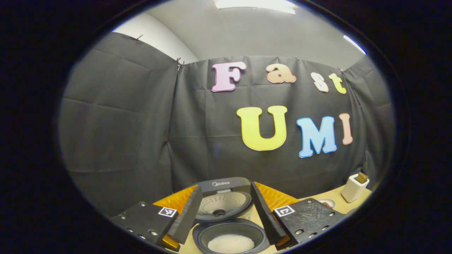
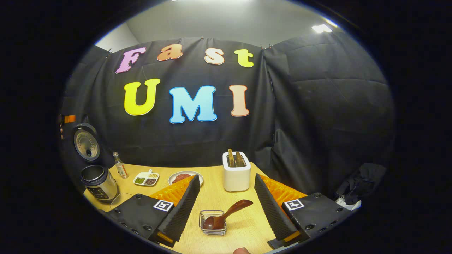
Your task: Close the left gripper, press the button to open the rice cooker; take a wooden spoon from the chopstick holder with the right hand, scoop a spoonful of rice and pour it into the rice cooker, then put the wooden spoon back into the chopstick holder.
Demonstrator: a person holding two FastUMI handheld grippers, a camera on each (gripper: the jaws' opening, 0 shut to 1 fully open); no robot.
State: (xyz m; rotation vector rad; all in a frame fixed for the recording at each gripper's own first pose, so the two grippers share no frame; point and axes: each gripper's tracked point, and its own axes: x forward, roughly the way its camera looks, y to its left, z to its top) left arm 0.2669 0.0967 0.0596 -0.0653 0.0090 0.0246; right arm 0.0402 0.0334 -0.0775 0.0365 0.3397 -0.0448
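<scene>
Rice cooker [image 1: 226, 225] lid is up, so the button press is done, and white rice sits in the pot; whether a scoop went in I cannot tell. Wooden spoon [image 2: 226, 215] rests in a small glass dish [image 2: 212, 223], not in the chopstick holder [image 2: 236, 175] at 12 o'clock from it. Return to holder is left. Left gripper [image 1: 226, 220] jaws wide, empty, framing the cooker. Right gripper [image 2: 226, 208] jaws wide, empty, spoon between them. Counts: one cooker, one spoon, one holder with two wooden handles, one bottle [image 2: 120, 170], one divided tray [image 2: 146, 178], one plate [image 2: 185, 177], one glass dish.
</scene>
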